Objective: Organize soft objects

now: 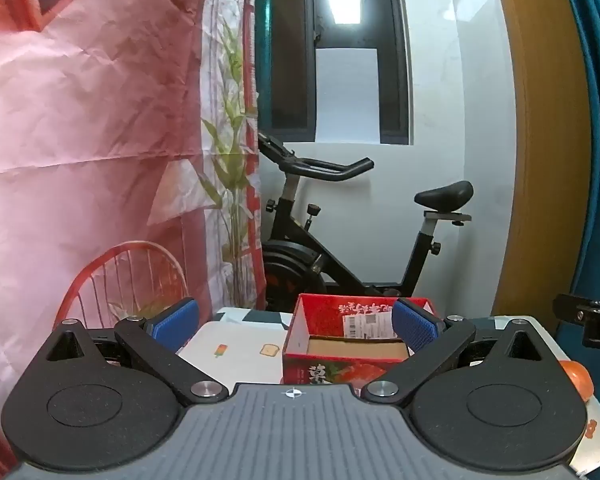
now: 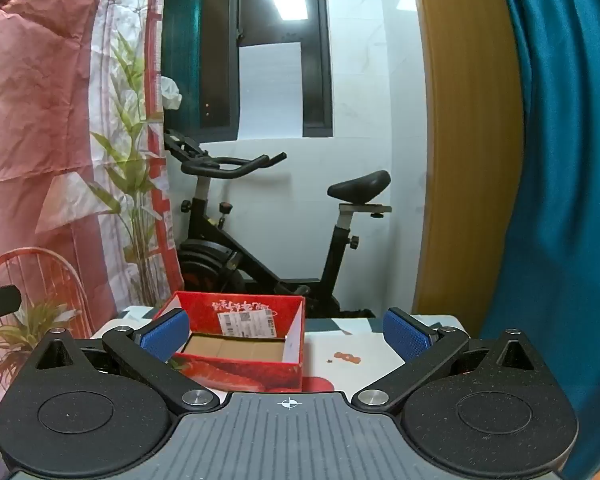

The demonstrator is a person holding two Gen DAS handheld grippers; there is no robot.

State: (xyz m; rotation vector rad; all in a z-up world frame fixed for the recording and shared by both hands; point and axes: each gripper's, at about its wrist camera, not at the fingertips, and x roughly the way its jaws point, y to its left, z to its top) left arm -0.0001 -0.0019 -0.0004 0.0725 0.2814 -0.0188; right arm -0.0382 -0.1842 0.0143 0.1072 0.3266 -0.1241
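A red open-top cardboard box [image 1: 340,344] with strawberry print and a brown cardboard bottom stands on the white patterned table [image 1: 240,352]; nothing shows inside it. It also shows in the right wrist view [image 2: 244,344]. My left gripper [image 1: 296,326] is open and empty, held above the table with the box between and beyond its blue pads [image 1: 414,326]. My right gripper [image 2: 286,334] is open and empty, with the box ahead to its left. An orange-red soft object [image 1: 578,376] lies at the table's right edge, partly hidden by the left gripper.
A black exercise bike [image 1: 340,232] stands behind the table against the white wall. A red wire chair [image 1: 128,280] and a pink curtain [image 1: 80,120] are at the left. A teal curtain [image 2: 560,160] and a wooden frame [image 2: 468,140] are at the right.
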